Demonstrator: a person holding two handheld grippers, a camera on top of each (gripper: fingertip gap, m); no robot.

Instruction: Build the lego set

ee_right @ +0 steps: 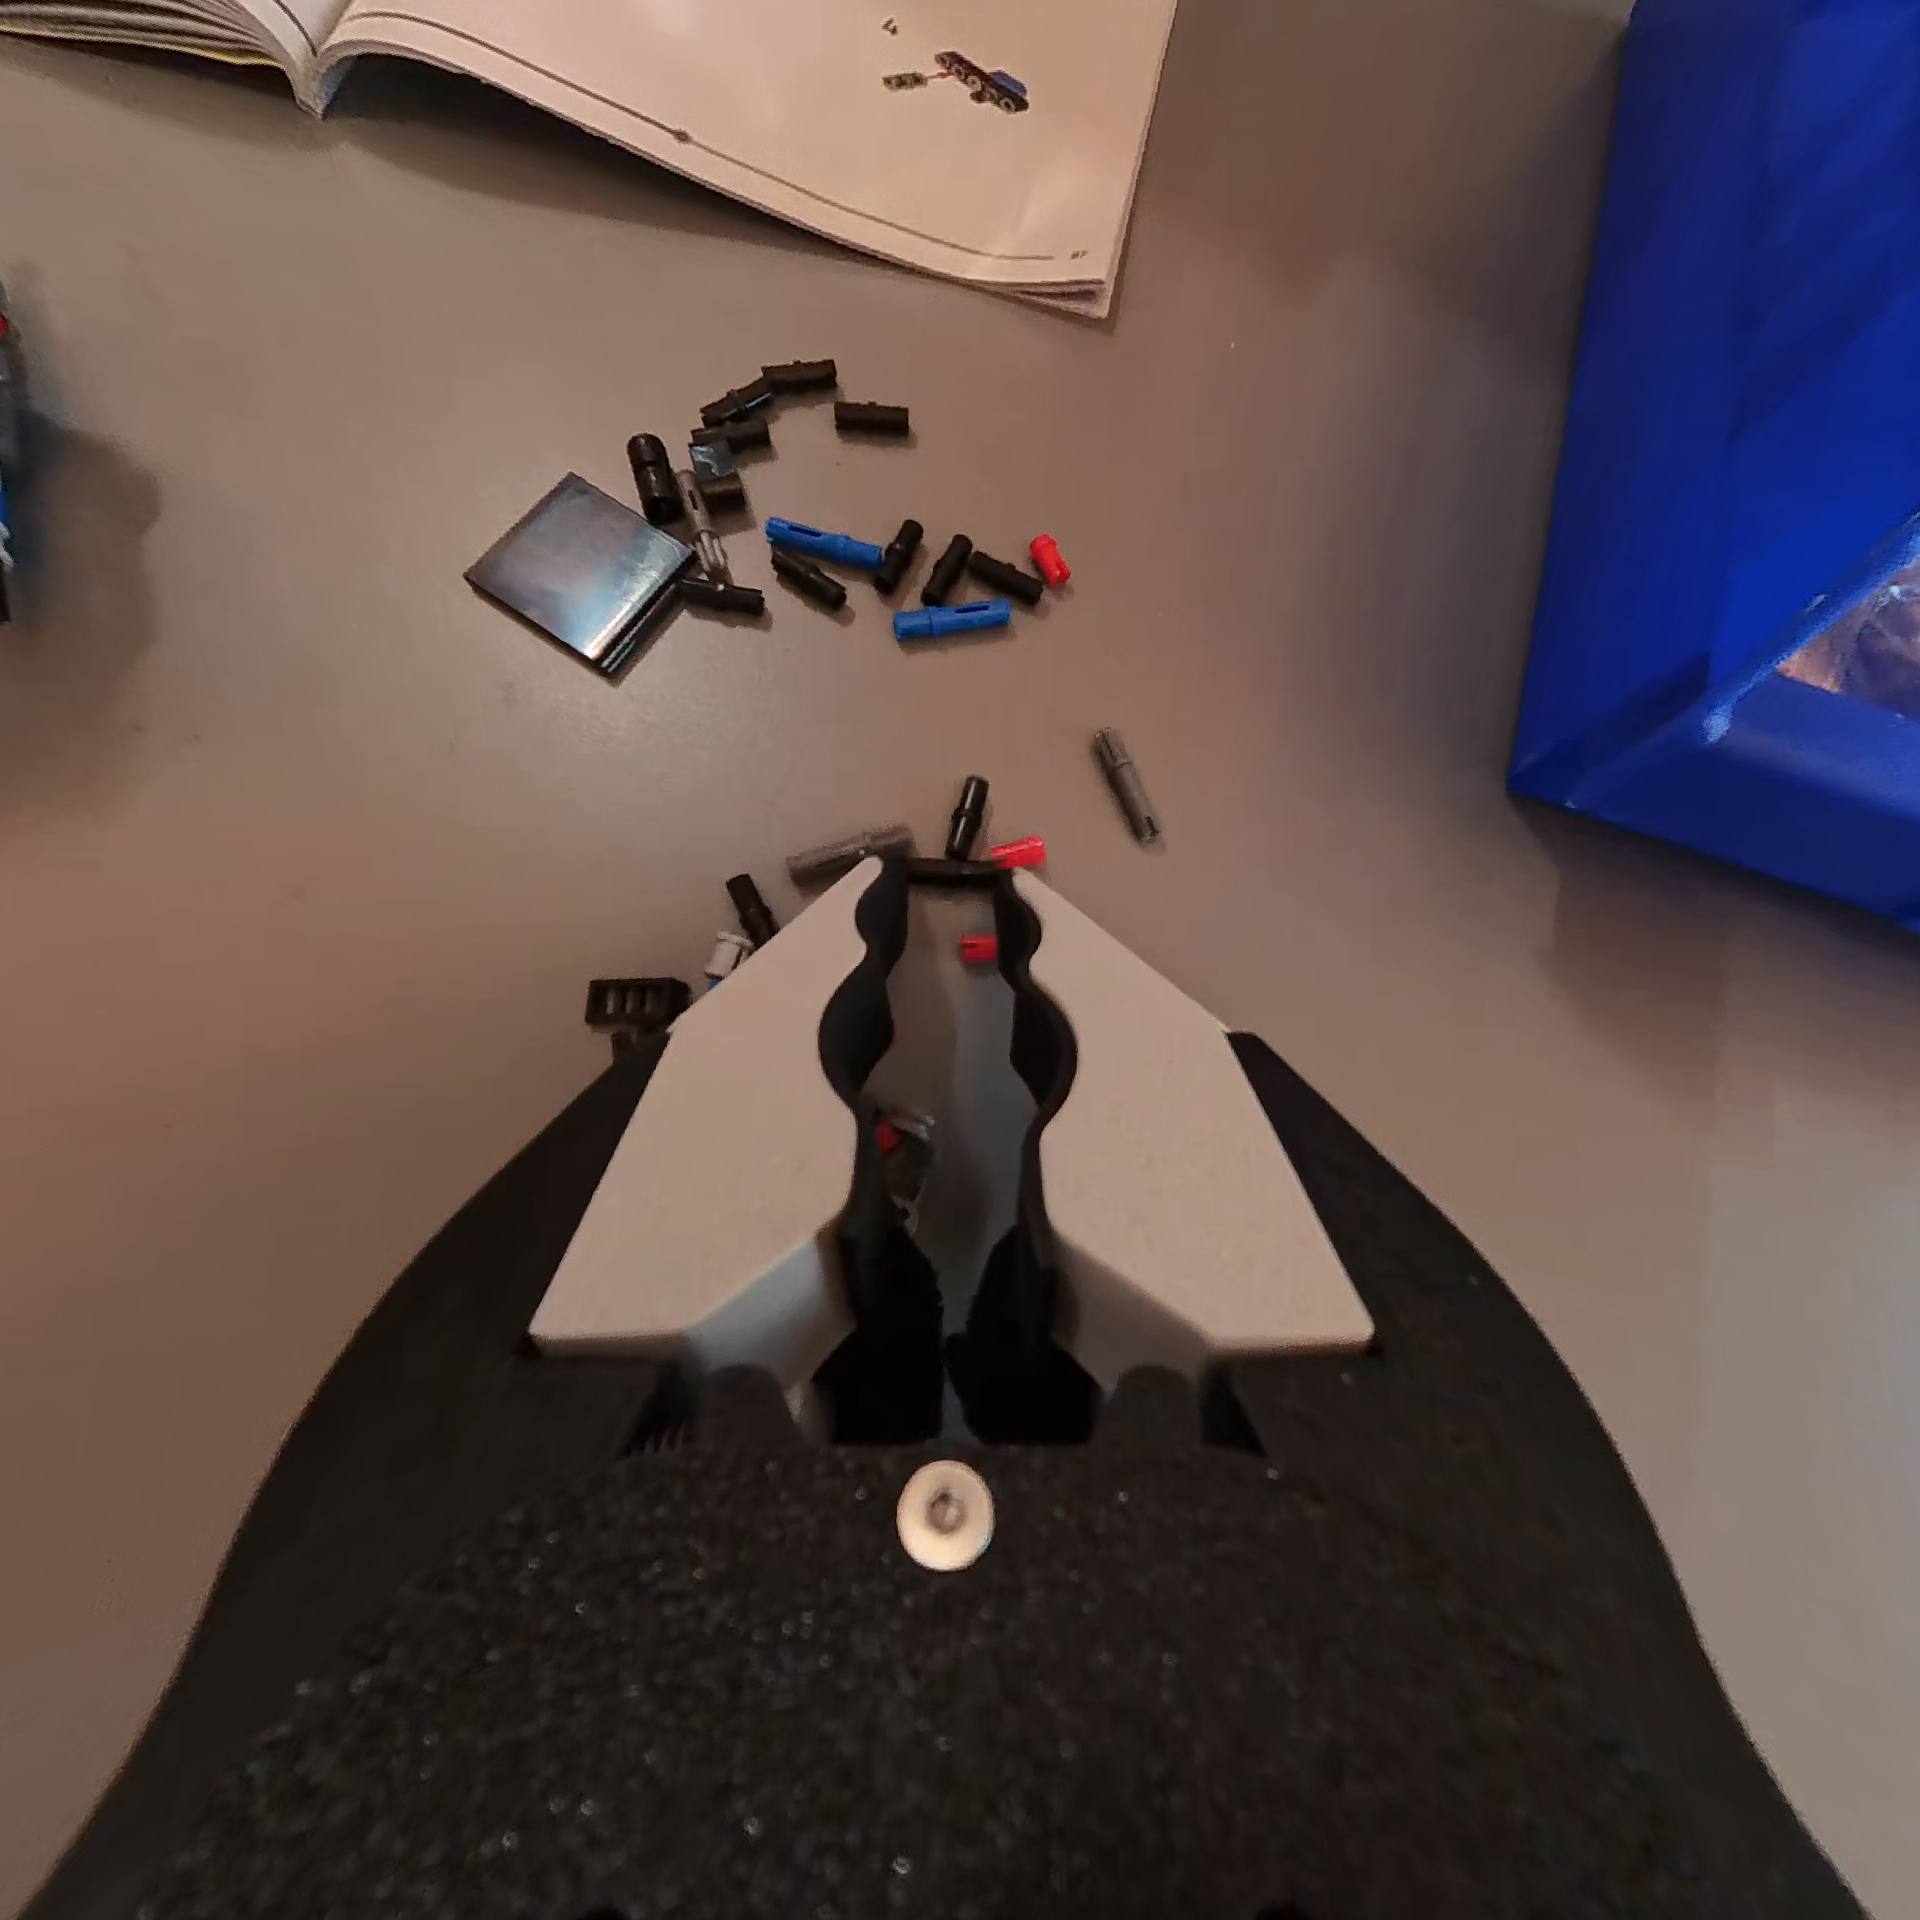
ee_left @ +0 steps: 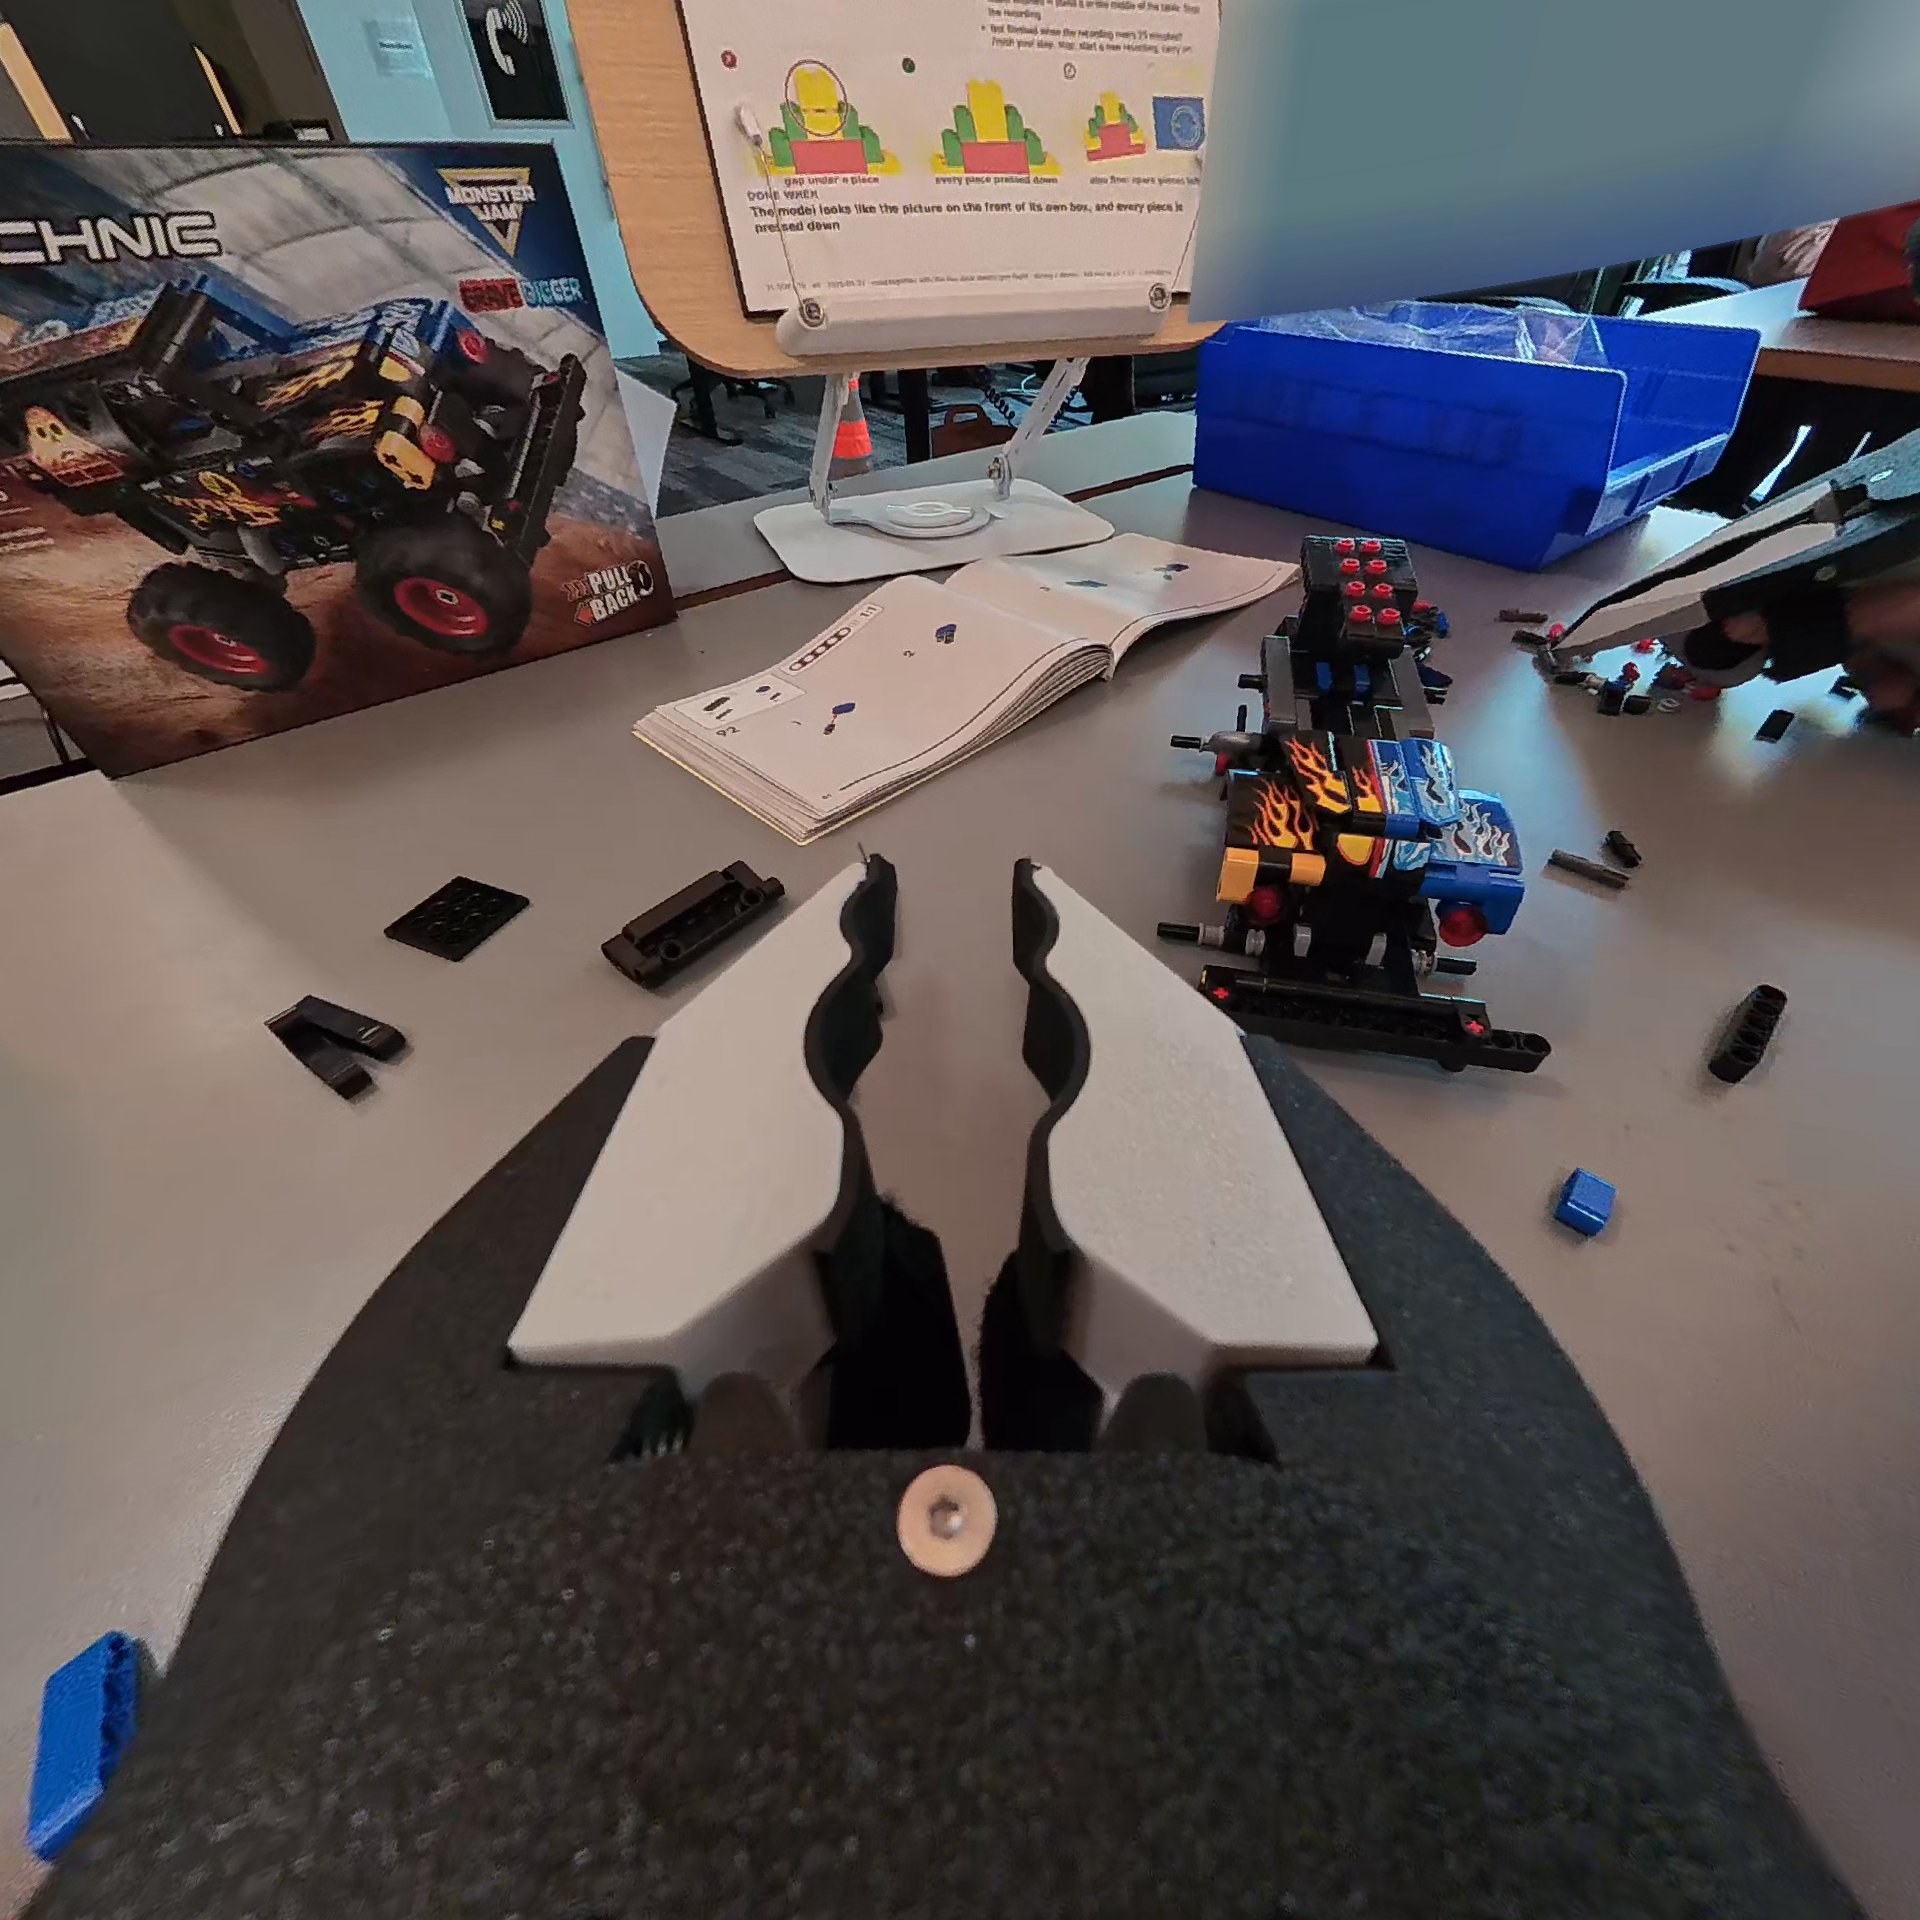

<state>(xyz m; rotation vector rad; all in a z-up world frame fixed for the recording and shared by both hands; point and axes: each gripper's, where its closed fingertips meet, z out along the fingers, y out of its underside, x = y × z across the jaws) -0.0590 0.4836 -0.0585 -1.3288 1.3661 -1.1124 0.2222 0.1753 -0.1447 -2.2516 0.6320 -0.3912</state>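
The partly built black and blue truck with flame stickers [ee_left: 1351, 831] stands on the grey table [ee_left: 520, 1195], right of and beyond my left gripper [ee_left: 951, 868]. That gripper is open and empty, low over the table. My right gripper [ee_right: 948, 883] is down among loose pins, and a small thin black piece [ee_right: 954, 871] spans from tip to tip between its fingers. The right gripper also shows in the left wrist view [ee_left: 1553, 652], at the scatter of small pieces beside the truck. More black, blue and red pins [ee_right: 831, 540] and a black tile [ee_right: 582, 571] lie just ahead.
The open instruction booklet [ee_left: 935, 665] lies mid-table, with the set's box [ee_left: 301, 436] at the left and a sheet on a stand [ee_left: 956, 156] behind. A blue bin [ee_left: 1455, 436] is at the back right. Black parts [ee_left: 691, 925] [ee_left: 457, 914] [ee_left: 338, 1044], a black beam [ee_left: 1745, 1032] and blue pieces [ee_left: 1584, 1200] [ee_left: 83, 1745] lie loose. One gripper's finger ends stand about 45 centimetres off the other's. The right tips stand about 9 centimetres off the black tile [ee_right: 582, 571].
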